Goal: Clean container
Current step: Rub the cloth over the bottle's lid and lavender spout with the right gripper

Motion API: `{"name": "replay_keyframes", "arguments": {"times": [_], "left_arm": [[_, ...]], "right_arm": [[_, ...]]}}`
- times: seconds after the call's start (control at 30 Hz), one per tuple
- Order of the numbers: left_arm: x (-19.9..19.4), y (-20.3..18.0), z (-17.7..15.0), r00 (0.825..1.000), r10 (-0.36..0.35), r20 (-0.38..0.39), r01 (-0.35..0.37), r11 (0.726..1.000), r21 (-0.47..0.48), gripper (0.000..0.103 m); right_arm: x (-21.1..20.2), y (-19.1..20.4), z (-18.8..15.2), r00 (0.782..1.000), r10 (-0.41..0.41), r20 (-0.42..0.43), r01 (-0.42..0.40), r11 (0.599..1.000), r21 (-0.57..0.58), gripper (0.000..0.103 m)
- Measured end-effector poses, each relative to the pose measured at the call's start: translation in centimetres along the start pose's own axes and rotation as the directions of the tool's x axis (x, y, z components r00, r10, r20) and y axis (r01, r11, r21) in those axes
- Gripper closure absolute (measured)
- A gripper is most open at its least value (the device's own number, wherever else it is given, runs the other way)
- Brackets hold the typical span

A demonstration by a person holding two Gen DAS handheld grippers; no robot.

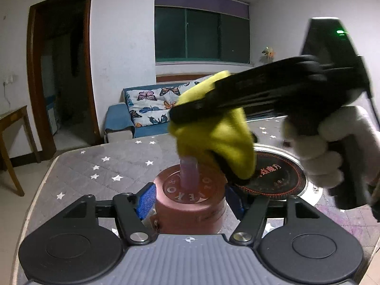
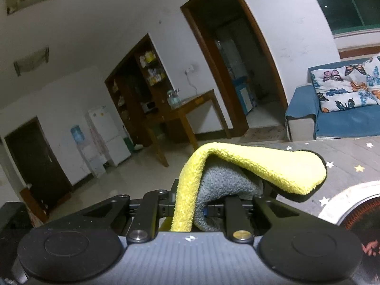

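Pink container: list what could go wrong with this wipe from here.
1. The yellow cloth blocks sight of the knob, so the right hand-held gripper might knock it.
2. The left hand-held gripper holds only the pink container by its sides; hard wiping could twist it loose.

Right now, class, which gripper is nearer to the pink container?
Left. The left gripper clamps the pink container on both sides, while the right gripper is above it, holding the yellow cloth near its top.

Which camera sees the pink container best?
The left wrist view: the pink container sits between the left gripper fingers, under the yellow cloth held by the right gripper. The right wrist view doesn't show it.
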State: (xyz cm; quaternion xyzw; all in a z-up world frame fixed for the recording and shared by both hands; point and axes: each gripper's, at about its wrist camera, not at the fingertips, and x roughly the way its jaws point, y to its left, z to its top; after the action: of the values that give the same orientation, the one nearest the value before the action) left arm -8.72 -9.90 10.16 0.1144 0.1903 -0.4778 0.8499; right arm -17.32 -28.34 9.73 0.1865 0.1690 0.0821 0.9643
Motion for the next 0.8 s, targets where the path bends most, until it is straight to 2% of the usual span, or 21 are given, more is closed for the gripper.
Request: {"name": "replay_keyframes", "arguments": {"times": [0.23, 0.5, 0.57, 0.73, 0.8], "left_arm": [[0.1, -0.2, -0.3, 1.0, -0.011, 0.015, 0.011, 1.0, 0.022, 0.034], [0.5, -0.7, -0.3, 1.0, 0.001, 0.017, -0.002, 0.999, 0.036, 0.034], [0.5, -0.7, -0.4, 1.0, 0.003, 0.018, -0.004, 0.999, 0.036, 0.034], [0.4, -0.6, -0.6, 1.0, 0.012, 0.022, -0.013, 0.999, 0.042, 0.035], [0.4, -0.8, -0.8, 1.0, 0.014, 0.026, -0.015, 0.998, 0.056, 0.034]], "right_arm": [[1.8, -1.1, -2.4, 0.998, 0.004, -0.067, 0.001, 0.997, 0.072, 0.088], [-0.6, 0.7, -1.1, 1.0, 0.01, -0.008, -0.01, 1.0, 0.011, 0.088], [-0.9, 1.9, -0.6, 0.999, 0.045, -0.001, -0.045, 0.999, -0.016, 0.088], [0.4, 5.4, -2.6, 0.991, 0.069, -0.116, -0.085, 0.987, -0.14, 0.088], [0.5, 5.5, -3.6, 0.988, 0.061, -0.139, -0.081, 0.986, -0.146, 0.089]]}}
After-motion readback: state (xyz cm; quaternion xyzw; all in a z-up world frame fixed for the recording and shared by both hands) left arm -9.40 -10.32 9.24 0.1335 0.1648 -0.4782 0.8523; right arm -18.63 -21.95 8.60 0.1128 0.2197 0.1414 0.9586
